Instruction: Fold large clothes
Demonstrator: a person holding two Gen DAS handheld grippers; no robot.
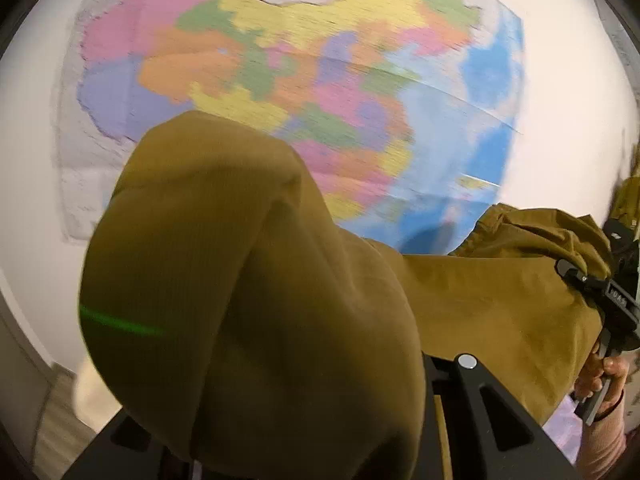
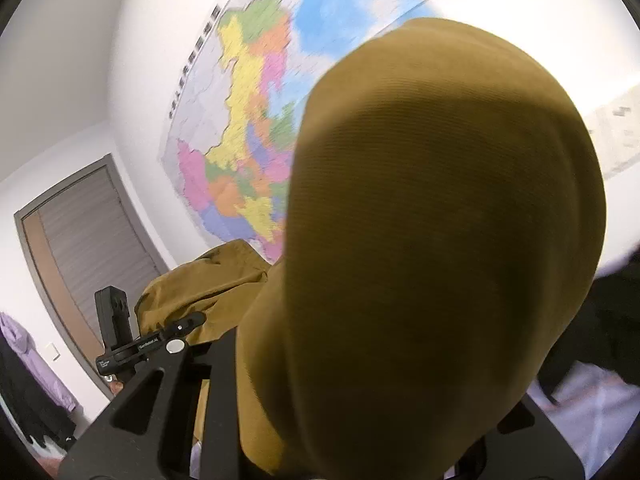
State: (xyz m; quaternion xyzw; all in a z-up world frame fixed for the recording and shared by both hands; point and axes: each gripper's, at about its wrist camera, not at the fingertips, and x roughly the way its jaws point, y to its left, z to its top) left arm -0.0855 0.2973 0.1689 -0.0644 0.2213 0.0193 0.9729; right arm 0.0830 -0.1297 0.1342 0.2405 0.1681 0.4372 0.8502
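A mustard-brown garment (image 1: 248,280) hangs in the air, stretched between both grippers. In the left wrist view it bulges over my left gripper (image 1: 300,384) and hides the fingertips; only one black finger (image 1: 480,392) shows. The cloth runs right to my right gripper (image 1: 580,276), which a hand (image 1: 604,376) holds. In the right wrist view the garment (image 2: 440,220) balloons over my right gripper (image 2: 348,384). To the left, the left gripper (image 2: 188,322) pinches a bunched edge of the same cloth. Both grippers are shut on the fabric.
A large coloured wall map (image 1: 304,64) fills the white wall straight ahead. A grey door (image 2: 88,248) stands at the left, with purple and dark clothes (image 2: 24,360) beside it. A pale lilac surface (image 2: 592,408) lies below right. Wooden floor (image 1: 56,412) shows low left.
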